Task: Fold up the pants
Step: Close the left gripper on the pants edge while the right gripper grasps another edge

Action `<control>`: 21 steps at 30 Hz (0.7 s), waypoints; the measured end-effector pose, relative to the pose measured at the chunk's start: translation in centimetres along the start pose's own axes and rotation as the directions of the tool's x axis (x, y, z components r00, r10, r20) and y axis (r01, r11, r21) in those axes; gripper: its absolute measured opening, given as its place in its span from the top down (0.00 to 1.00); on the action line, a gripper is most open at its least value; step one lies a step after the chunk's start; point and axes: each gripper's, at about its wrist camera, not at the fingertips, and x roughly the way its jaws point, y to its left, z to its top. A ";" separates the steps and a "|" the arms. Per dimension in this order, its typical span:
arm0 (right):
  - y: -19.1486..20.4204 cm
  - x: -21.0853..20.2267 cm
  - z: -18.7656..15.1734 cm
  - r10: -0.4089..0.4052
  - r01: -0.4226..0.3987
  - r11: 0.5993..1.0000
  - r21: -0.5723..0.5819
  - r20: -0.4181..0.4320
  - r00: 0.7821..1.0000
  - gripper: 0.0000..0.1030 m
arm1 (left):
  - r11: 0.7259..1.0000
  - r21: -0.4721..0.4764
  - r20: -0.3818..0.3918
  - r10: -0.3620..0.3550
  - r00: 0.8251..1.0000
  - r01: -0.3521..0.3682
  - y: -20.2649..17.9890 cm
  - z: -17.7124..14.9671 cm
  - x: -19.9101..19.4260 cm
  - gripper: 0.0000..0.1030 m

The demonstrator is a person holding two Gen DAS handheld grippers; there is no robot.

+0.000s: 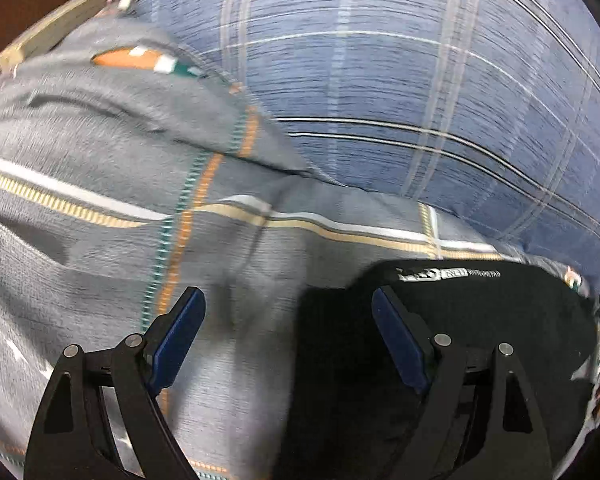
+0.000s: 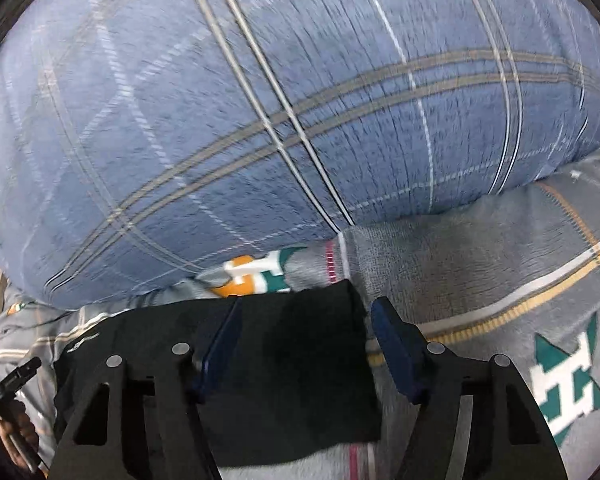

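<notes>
The black pants [image 1: 480,320] lie folded in a compact rectangle on a grey patterned blanket [image 1: 100,140]. In the left wrist view they sit at lower right, a white printed label along their far edge. My left gripper [image 1: 288,312] is open and empty; its right finger is over the pants' left edge, its left finger over the blanket. In the right wrist view the pants [image 2: 292,360] fill the lower middle. My right gripper [image 2: 306,320] is open and empty, straddling the pants' right edge.
A large blue plaid pillow or duvet [image 1: 400,80] bulges just behind the pants, also in the right wrist view [image 2: 260,100]. A wooden bed frame edge [image 1: 48,32] is at far left. The grey blanket [image 2: 500,260] extends to the right.
</notes>
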 end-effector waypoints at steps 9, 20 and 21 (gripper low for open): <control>-0.2 2.3 -1.3 0.024 -0.024 0.999 0.048 -0.003 1.000 0.34 | 0.995 -0.067 -0.035 -0.072 0.997 0.070 1.8 -0.9 0.3 0.17; -0.5 2.0 -1.1 0.025 -0.026 0.998 0.051 0.005 1.000 0.34 | 0.991 0.055 -0.056 -0.116 0.992 0.119 -3.0 -1.5 1.7 0.51; -0.1 2.2 -1.2 0.017 -0.018 0.999 0.044 0.005 1.000 0.39 | 0.992 0.069 -0.053 -0.105 0.993 0.108 -3.3 -1.7 1.7 0.55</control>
